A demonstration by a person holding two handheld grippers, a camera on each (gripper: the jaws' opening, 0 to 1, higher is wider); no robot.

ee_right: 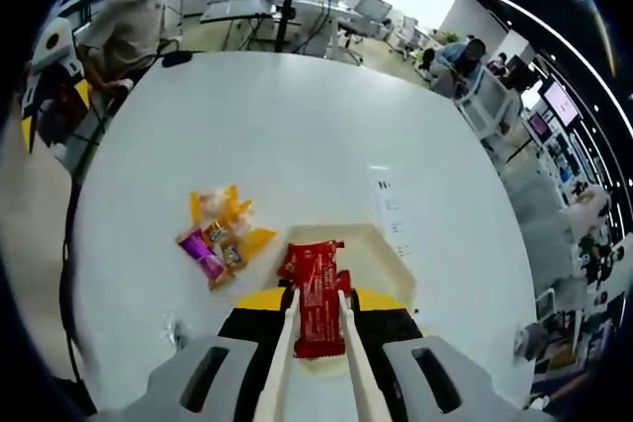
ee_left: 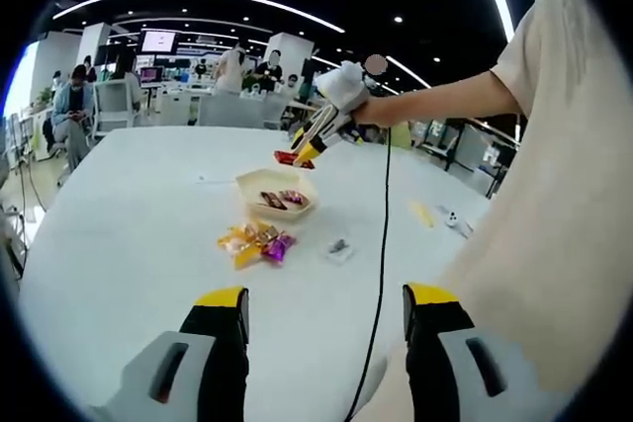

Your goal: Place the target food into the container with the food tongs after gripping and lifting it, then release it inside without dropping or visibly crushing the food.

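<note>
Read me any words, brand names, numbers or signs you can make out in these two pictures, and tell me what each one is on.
No text is readable.
Red packet held in the tongs: print too blurred to read.
Orange and purple snack packets on the white table: too small.
Packets in the container: too small.
Paper slip on the table: faint marks, illegible.
Wall screens at the back of the room: blurred.

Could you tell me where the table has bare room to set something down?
Bare patches: the table beyond the container, and the near side by the left gripper. Crowded: around the snack pile, and the small wrapper.
</note>
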